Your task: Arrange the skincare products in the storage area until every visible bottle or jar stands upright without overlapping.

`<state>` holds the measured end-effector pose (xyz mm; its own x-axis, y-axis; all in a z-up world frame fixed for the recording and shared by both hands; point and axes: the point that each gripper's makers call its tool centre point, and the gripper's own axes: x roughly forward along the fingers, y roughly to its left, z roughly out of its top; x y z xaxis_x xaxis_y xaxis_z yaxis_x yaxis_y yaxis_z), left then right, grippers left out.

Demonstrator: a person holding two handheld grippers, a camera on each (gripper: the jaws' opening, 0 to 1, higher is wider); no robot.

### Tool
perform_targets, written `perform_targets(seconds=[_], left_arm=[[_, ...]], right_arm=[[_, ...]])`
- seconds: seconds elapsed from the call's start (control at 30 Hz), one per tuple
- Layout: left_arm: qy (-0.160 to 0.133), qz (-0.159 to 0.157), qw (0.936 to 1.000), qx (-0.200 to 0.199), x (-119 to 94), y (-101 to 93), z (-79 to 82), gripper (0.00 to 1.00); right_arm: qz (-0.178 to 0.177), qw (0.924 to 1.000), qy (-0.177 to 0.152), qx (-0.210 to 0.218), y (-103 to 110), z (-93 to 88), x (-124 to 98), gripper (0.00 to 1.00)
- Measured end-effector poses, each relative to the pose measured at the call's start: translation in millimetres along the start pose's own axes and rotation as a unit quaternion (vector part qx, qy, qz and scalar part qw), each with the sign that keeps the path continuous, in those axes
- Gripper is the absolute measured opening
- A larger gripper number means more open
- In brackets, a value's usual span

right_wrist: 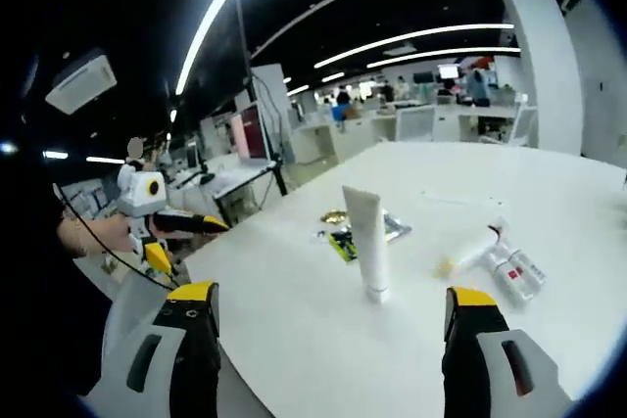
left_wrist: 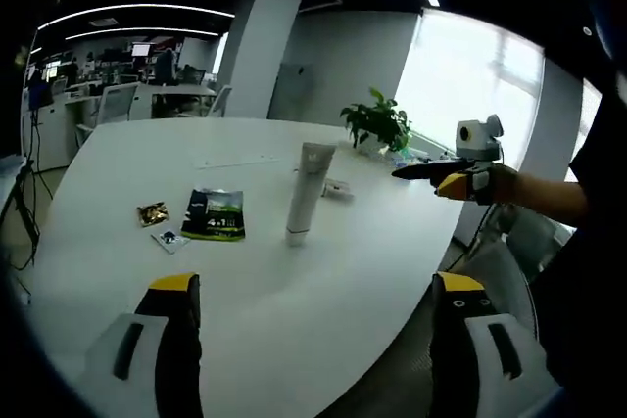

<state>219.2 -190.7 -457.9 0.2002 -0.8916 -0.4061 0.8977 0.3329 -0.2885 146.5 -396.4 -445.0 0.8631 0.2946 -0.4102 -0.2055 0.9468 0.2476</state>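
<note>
- White tube (left_wrist: 309,193): tall, slim, plain white, standing upright on its cap near the middle of the counter (left_wrist: 127,159). In the right gripper view it (right_wrist: 366,242) is free on all sides, touching nothing.
- Lying bottles (right_wrist: 509,266): small white bottles with red print, on their sides just beyond the tube toward the counter's far edge as the right gripper view has it. They lie close together; whether they touch or overlap cannot be told. In the left gripper view a small white item (left_wrist: 336,187) lies just behind the tube, probably one of them.
- Judgement: the tube already meets the goal; the lying bottles do not yet.
- Risk: the tube is narrow-based and tall, so a brush from a tool reaching past it would likely topple it. The lying bottles look round and may roll toward the edge if nudged off-centre.
- Green sachet (left_wrist: 214,214): flat, dark green with white print, beside the tube, apart from it.
- Small packets (left_wrist: 152,212): one gold wrapper and one small pale piece, near the sachet.
- Potted plant (left_wrist: 377,124): green, at the far edge of the counter.
- Left tool (left_wrist: 313,286): jaws wide apart, holding nothing, held off the near edge.
- Right tool (right_wrist: 333,301): jaws wide apart, empty, facing the tube from the other side; also seen in the left gripper view (left_wrist: 431,175), held by a hand.
</note>
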Motion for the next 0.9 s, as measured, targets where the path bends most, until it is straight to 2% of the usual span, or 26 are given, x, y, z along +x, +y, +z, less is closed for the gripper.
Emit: perform_targets(seconds=[0.07,0.13,0.33,0.43,0.63,0.9], left_arm=[[0.005,0.004,1.0000,-0.004,-1,0.1,-2.4,0.94],[0.010,0.005,0.9999,-0.006,-2,-0.2,-4.5,0.94],[0.020,0.003,0.9998,-0.004,-5,-4.7,-9.5,0.96],[0.012,0.010,0.9999,0.003,-6,-6.8,-9.2,0.99],[0.012,0.012,0.9998,-0.001,-7,-6.1,-10.4,0.99],[0.015,0.021,0.9997,-0.001,-8,-3.8,-11.0,0.99]], right_arm=[[-0.024,0.9997,0.004,-0.008,-4,-4.7,-6,0.96],[-0.029,0.9995,0.004,-0.011,-3,-8.0,-11,0.94],[-0.042,0.9989,0.010,0.021,-5,-24.4,-22,0.98],[-0.047,0.9984,0.013,0.028,-5,-30.6,-26,0.99],[-0.053,0.9977,0.014,0.038,-8,-36.5,-29,0.99],[-0.061,0.9969,0.013,0.048,-13,-35.0,-26,0.99]])
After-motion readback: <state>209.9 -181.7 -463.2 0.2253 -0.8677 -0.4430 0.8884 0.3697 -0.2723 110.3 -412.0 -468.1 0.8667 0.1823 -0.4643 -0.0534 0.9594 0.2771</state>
